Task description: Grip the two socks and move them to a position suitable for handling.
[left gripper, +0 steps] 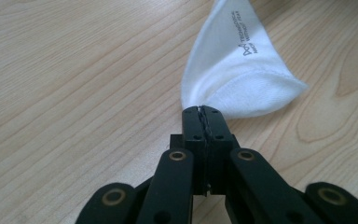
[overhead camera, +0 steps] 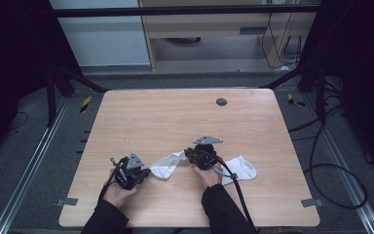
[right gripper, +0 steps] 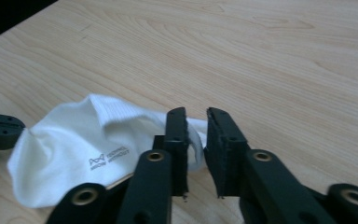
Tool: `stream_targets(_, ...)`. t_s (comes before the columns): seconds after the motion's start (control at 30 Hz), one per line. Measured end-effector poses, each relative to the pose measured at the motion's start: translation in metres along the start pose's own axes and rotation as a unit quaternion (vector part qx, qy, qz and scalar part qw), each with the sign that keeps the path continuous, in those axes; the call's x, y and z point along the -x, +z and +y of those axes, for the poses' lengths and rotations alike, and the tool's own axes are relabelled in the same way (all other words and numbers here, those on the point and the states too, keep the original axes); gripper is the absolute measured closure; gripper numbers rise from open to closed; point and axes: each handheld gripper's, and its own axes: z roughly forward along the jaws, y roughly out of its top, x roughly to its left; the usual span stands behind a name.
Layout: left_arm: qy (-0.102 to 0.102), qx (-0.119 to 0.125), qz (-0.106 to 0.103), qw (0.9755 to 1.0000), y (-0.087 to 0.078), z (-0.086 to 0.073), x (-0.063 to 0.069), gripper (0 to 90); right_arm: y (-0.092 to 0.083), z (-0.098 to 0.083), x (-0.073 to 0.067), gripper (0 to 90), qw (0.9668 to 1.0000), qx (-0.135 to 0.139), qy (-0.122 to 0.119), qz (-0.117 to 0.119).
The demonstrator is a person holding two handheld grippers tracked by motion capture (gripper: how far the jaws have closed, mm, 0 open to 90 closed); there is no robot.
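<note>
A white sock (overhead camera: 168, 165) lies stretched on the wooden table (overhead camera: 175, 117) between my two grippers. My left gripper (left gripper: 201, 112) is shut on one end of this sock (left gripper: 233, 70), its jaws pinching the fabric edge; it sits at the front left of the table (overhead camera: 146, 173). My right gripper (right gripper: 196, 119) stands at the ribbed cuff end of the sock (right gripper: 74, 144), with a clear gap between its jaws. The cuff lies against the left jaw and is not pinched. In the high view the right gripper (overhead camera: 187, 153) is just right of the sock.
A second white sock (overhead camera: 241, 168) lies behind my right hand, toward the table's right. A dark round grommet (overhead camera: 221, 102) sits near the far edge. Cables trail off the front edge and across the floor at the right.
</note>
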Motion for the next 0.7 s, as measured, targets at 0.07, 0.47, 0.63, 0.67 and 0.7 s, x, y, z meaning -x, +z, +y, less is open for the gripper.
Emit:
stream_targets(0.07,-0.002,0.000,0.007,1.0000,0.001,-0.001,0.000,87.8,0.001,0.000,-0.001,71.8,1.0000,0.004,-0.008,-0.003)
stream_targets(0.47,-0.057,0.054,0.032,0.9964,-0.011,0.007,0.009,63.3,-0.017,0.003,0.004,64.5,0.9988,0.043,-0.024,0.000)
stream_targets(0.63,-0.065,0.065,0.041,0.9949,-0.010,0.011,0.022,58.7,-0.014,-0.001,0.002,61.7,0.9988,0.033,-0.034,0.015)
stream_targets(0.67,-0.065,0.065,0.041,0.9949,-0.010,0.011,0.022,57.6,-0.014,-0.001,0.002,61.7,0.9988,0.033,-0.034,0.015)
stream_targets(0.7,-0.065,0.065,0.048,0.9946,-0.008,0.012,0.025,57.4,-0.011,-0.002,-0.001,60.2,0.9987,0.029,-0.039,0.019)
